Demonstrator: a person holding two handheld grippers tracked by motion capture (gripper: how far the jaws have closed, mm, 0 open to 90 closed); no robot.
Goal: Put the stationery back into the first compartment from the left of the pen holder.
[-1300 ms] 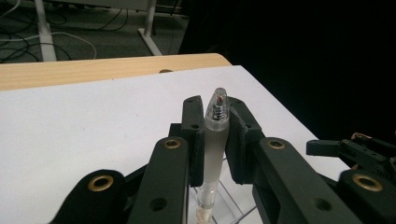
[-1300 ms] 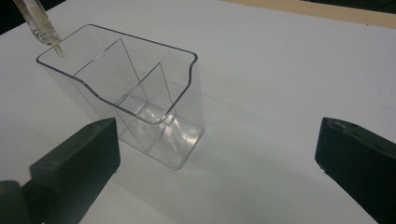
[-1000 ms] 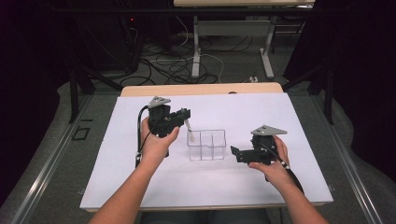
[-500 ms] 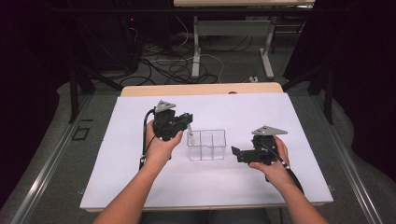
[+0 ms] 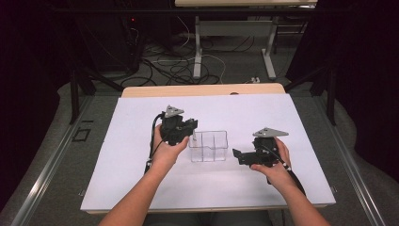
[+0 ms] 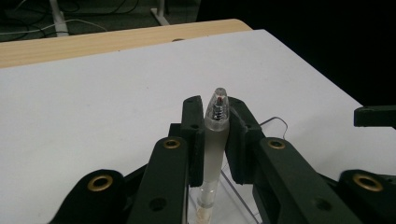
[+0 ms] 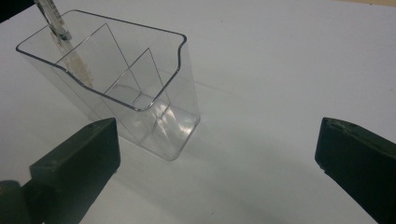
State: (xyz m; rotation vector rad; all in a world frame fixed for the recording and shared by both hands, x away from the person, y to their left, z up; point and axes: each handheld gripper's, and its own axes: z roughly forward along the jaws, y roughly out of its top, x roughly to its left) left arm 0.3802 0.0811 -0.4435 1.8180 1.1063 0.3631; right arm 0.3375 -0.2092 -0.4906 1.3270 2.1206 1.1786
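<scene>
White sheet [image 5: 141,188] covers a light wooden table [image 5: 202,89]; dark room beyond, with cables on the grey floor [image 5: 169,66] and the legs of a second table [image 5: 197,47] at the back.

Clear plastic organiser box with inner dividers [image 5: 208,146] stands upright near the middle of the sheet. In the right gripper view its compartments [image 7: 121,79] read as one long section and smaller ones beside it.

Left gripper [image 5: 190,129], black, with a grey three-cornered plate on top, sits at the box's left end. Its jaws are closed tight on a frosted translucent pen with a clear tip and visible spring [image 6: 215,135], held about upright, tip end up. The pen's lower end is inside the box at that end; in the right gripper view the pen [image 7: 58,28] leans against the far-left wall. Whether it touches the floor of the box cannot be told.

Right gripper [image 5: 237,155] rests low, just right of the box, pointing at it. Its jaws stand wide apart with nothing between them; the box lies ahead of them, not touched.
</scene>
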